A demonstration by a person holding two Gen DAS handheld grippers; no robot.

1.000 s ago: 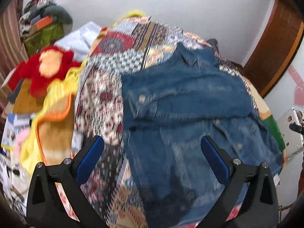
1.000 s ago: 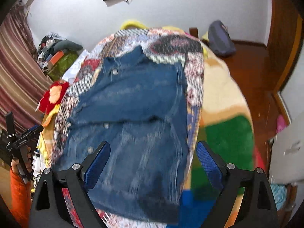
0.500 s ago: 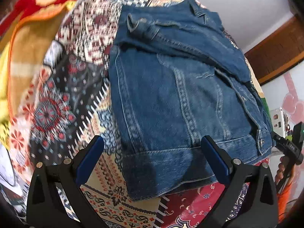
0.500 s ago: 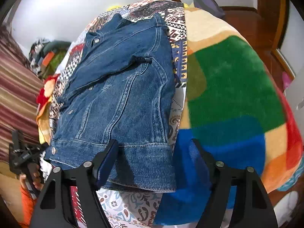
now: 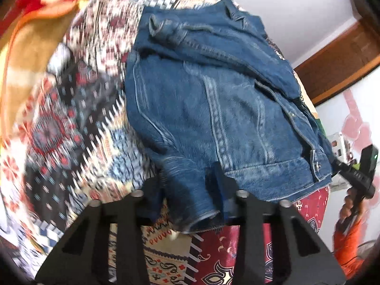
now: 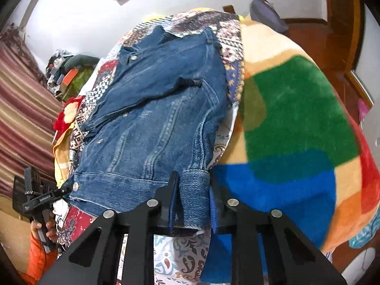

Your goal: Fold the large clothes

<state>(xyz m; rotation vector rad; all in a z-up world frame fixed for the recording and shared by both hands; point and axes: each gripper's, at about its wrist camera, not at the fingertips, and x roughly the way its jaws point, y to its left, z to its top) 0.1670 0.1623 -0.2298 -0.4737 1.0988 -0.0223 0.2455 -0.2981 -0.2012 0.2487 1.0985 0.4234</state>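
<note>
- The denim jacket [image 5: 213, 109] lies spread on the patterned bedspread [image 5: 71, 130] of a bed.
- Left tool [image 5: 190, 185] is closing, pinching the hem's left corner.
- Right tool [image 6: 193, 197] is closing, clamping the right hem corner, beside a colourful blanket [image 6: 296, 123].

The faded blue denim jacket [image 6: 154, 118] lies on a red, cream and black patterned patchwork bedspread [image 5: 71, 123]. Beside it spreads a fuzzy blanket [image 6: 296, 118] in green, blue, cream and orange blocks.
</note>
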